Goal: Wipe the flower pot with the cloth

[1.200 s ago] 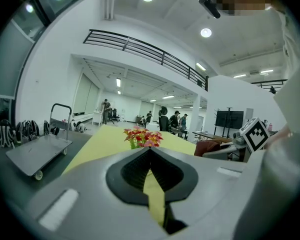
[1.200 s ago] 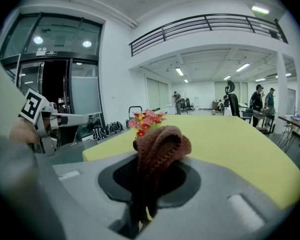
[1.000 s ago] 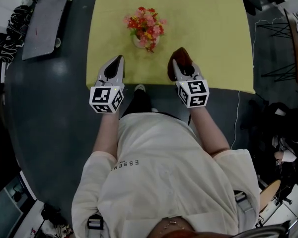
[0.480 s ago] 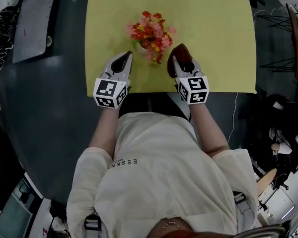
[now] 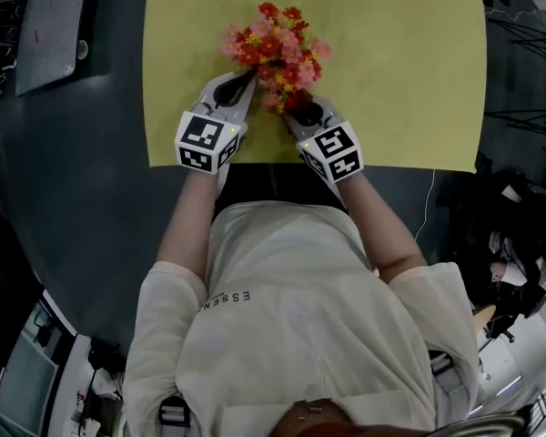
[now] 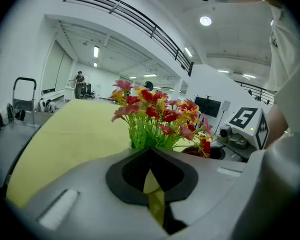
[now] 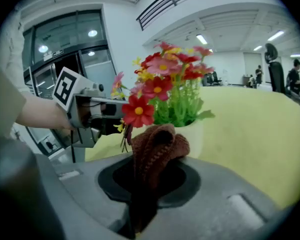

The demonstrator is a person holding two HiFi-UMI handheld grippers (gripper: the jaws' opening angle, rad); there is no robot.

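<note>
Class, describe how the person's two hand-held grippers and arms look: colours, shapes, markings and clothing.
The left hand-held gripper and right hand-held gripper match: smooth light grey shells tapering forward, with black lining round the jaws. Each carries a white cube with black square markers. No cables show. The sleeves are short and cream.

Overhead; two low views sharing flowers (image 6: 155, 114)

The flower pot (image 7: 197, 139) stands on the table (image 5: 400, 80) between left gripper (image 5: 242, 81) and right gripper (image 5: 300, 109).
</note>
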